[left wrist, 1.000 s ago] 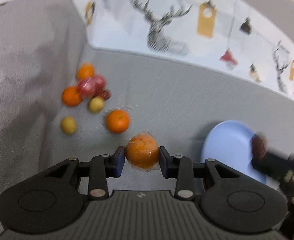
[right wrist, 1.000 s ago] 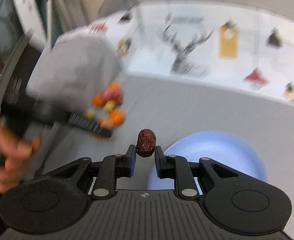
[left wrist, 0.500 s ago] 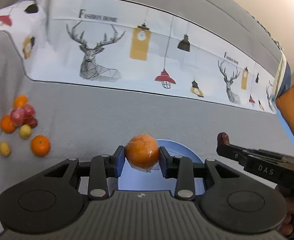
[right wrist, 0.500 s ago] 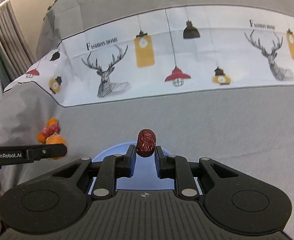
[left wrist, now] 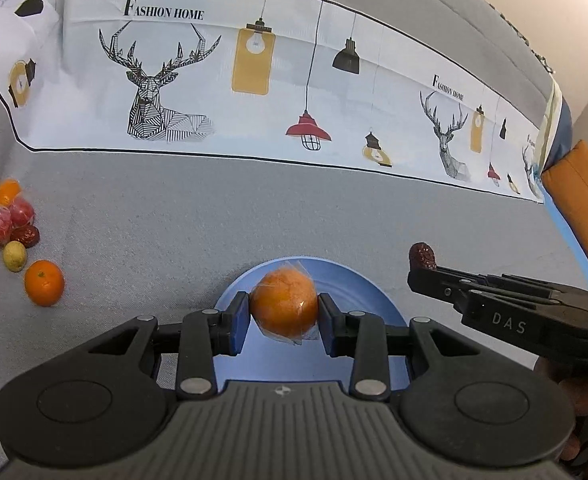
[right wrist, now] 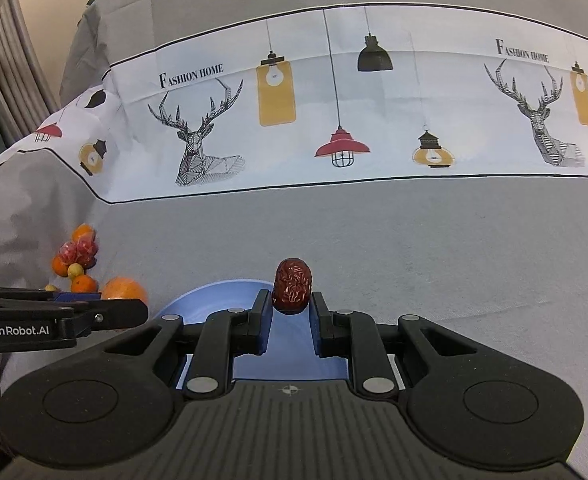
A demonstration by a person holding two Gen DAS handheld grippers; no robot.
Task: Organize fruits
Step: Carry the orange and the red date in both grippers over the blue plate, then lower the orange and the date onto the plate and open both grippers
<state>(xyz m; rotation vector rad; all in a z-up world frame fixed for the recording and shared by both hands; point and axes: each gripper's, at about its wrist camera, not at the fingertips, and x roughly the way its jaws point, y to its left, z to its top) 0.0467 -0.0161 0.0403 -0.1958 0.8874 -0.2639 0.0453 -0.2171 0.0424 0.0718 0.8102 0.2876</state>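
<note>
Jaws of the left gripper (left wrist: 284, 312) are clamping a film-wrapped orange (left wrist: 284, 304) across its middle above the blue plate (left wrist: 357, 280); right gripper (right wrist: 292, 306) jaws are pinching a wrinkled red date (right wrist: 292, 286). The film is probably slippery, the date light and soft.

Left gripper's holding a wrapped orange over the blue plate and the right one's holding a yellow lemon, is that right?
Not quite. The right gripper holds a wrinkled dark red date, not a lemon, as the right wrist view shows. The left gripper does hold the wrapped orange over the blue plate.
</note>
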